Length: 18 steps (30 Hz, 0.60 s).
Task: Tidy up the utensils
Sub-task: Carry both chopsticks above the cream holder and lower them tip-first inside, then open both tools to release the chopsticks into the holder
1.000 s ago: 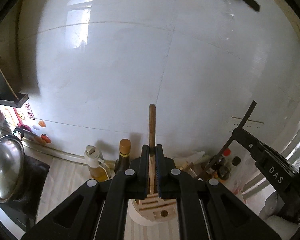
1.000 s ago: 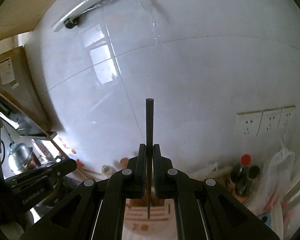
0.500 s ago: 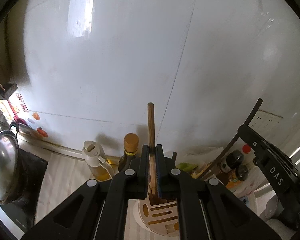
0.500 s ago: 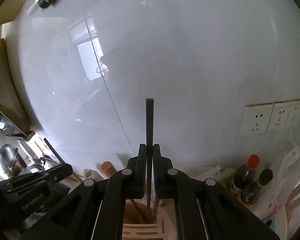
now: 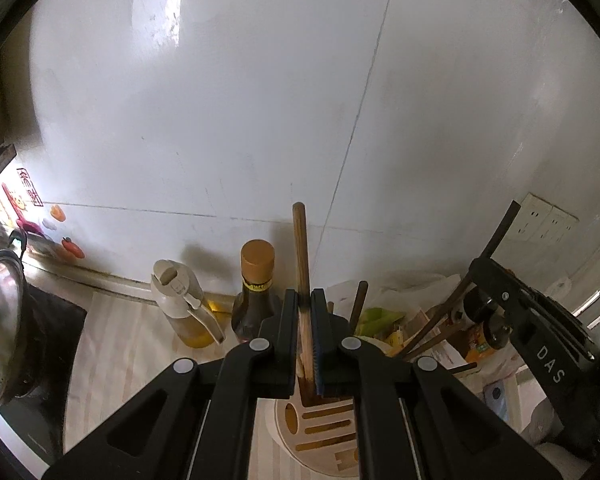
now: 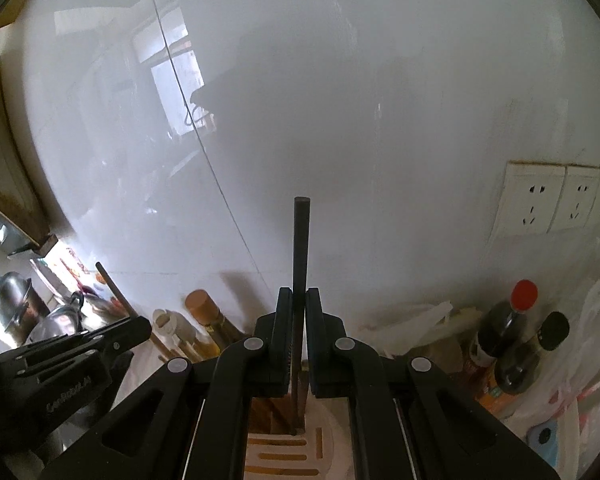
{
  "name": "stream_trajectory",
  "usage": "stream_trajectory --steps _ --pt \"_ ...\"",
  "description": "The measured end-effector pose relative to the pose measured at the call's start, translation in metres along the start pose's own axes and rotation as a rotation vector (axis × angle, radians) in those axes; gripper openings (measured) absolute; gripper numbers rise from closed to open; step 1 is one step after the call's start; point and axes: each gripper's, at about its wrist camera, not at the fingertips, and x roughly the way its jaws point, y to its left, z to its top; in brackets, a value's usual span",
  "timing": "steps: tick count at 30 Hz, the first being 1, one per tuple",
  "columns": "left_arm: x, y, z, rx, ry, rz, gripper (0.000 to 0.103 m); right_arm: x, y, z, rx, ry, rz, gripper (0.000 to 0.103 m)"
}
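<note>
The brown wooden utensil handle stands nearly upright, clamped between the jaws of the left gripper, its long axis running straight on beyond the jaw tips toward the wall, while its lower end drops behind the jaws into the open well of the wooden utensil block. The dark utensil handle sits the same way in the right gripper: jaws closed narrow on it, shaft upright, its foot already inside the block's well just below the jaws. Each tool's end lies directly under its own jaws, so what the coming move turns on, I judge, is a straight drop along the shaft before letting go. Neither arm is clearly nearer; both hover over the same block.

The left view shows the block's slotted face, another stick already standing just right of the jaws, and the right gripper's tool leaning in. The right view alone shows the dark shaft's foot inside the well
</note>
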Motion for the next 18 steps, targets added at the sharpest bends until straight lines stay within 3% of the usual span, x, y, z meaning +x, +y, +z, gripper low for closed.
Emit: stream_trajectory --steps 18 --pt "-0.011 0.0 -0.002 -0.022 0.019 -0.008 0.008 0.011 -0.011 -0.016 0.012 0.122 0.032 0.008"
